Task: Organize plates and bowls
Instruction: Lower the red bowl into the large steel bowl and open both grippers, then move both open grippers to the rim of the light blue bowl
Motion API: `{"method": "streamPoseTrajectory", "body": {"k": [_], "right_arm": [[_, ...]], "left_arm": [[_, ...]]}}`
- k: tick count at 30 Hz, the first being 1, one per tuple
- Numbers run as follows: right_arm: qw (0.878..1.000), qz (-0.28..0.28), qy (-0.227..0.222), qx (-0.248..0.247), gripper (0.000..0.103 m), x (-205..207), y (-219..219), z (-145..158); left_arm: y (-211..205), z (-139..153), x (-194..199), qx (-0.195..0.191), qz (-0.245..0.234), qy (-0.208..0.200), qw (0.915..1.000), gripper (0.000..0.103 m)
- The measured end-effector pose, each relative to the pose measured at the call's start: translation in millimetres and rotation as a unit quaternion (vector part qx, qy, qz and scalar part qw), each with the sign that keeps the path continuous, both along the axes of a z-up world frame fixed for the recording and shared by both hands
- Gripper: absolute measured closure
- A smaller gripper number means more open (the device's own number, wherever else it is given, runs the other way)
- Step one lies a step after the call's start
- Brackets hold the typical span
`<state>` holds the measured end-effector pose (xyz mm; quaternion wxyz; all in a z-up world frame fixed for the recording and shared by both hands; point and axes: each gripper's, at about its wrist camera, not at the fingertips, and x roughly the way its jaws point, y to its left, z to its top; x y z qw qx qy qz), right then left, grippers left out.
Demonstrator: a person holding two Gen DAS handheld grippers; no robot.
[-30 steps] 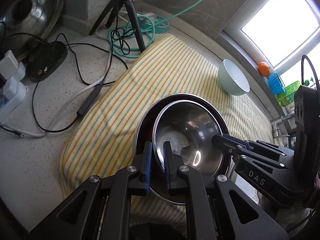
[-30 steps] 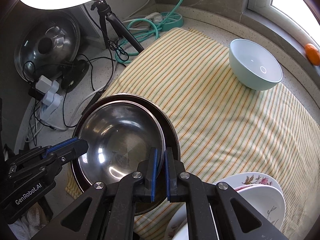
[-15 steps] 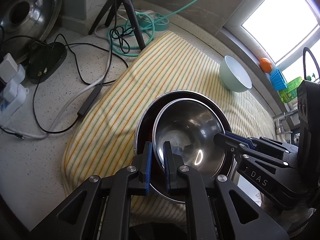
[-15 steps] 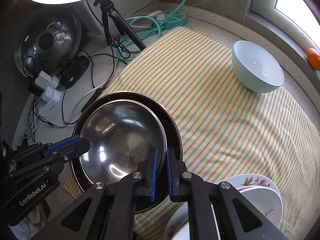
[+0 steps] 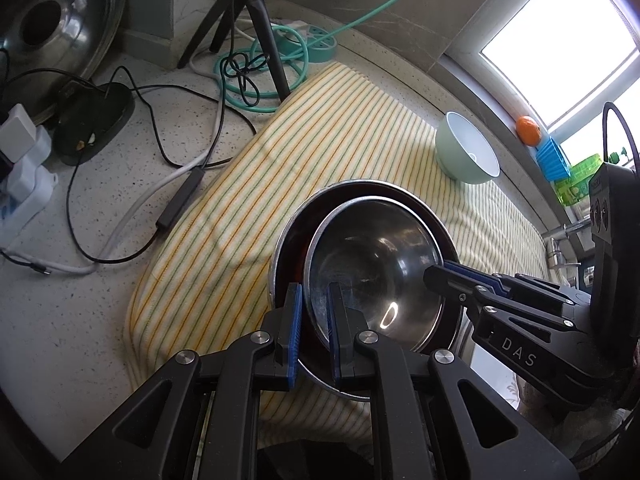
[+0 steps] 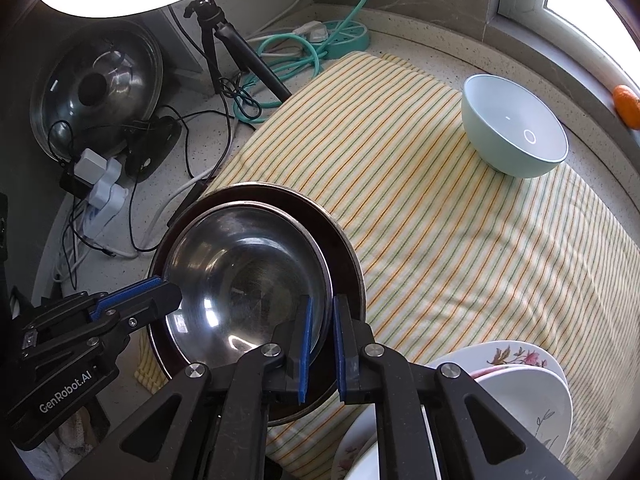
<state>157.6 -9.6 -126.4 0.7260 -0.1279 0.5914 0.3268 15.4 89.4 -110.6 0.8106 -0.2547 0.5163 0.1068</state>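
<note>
A shiny steel bowl sits nested in a wider dark-rimmed metal basin on a yellow striped cloth. My left gripper is shut on the bowl's near rim, one pad inside and one outside. In the right wrist view it reaches in from the lower left. My right gripper pinches the opposite rim the same way, and shows at the right in the left wrist view. A pale mint bowl stands alone at the cloth's far end.
Floral white plates are stacked at the cloth's near right corner. A tripod, green hose, black cables, white plugs and a steel pot lid crowd the counter to the left. An orange lies on the windowsill.
Both hands and the bowl have stayed where they were. The right gripper's pads stand a touch wider apart on the rim than before.
</note>
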Motion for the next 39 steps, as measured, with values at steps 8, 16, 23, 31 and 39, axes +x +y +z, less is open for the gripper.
{"method": "streamPoseTrajectory", "body": {"k": [8,16,23,31,39], "right_arm": [[1.000,-0.008,-0.007,0.016,0.092,-0.5,-7.2,11.8],[0.998,-0.030,-0.009,0.058,0.092,3.9,-26.3,33.4],[0.994,-0.063,-0.016,0.091,0.092,16.0,-61.3,53.4],[0.988,-0.109,-0.048,0.100,0.092,41.9,-115.5,75.4],[0.984,-0.134,-0.068,0.098,0.092,78.3,-158.7,89.4]], "left_arm": [[1.4,16.5,-2.8,0.001,0.003,-0.021,0.9998,0.094],[-5.2,33.3,2.2,-0.008,-0.004,-0.046,0.9989,0.094],[-16.2,39.2,13.4,-0.029,-0.005,-0.063,0.9976,0.094],[-38.3,39.9,36.7,-0.045,-0.018,-0.067,0.9966,0.094],[-58.9,44.6,68.9,-0.050,-0.017,-0.080,0.9954,0.094]]}}
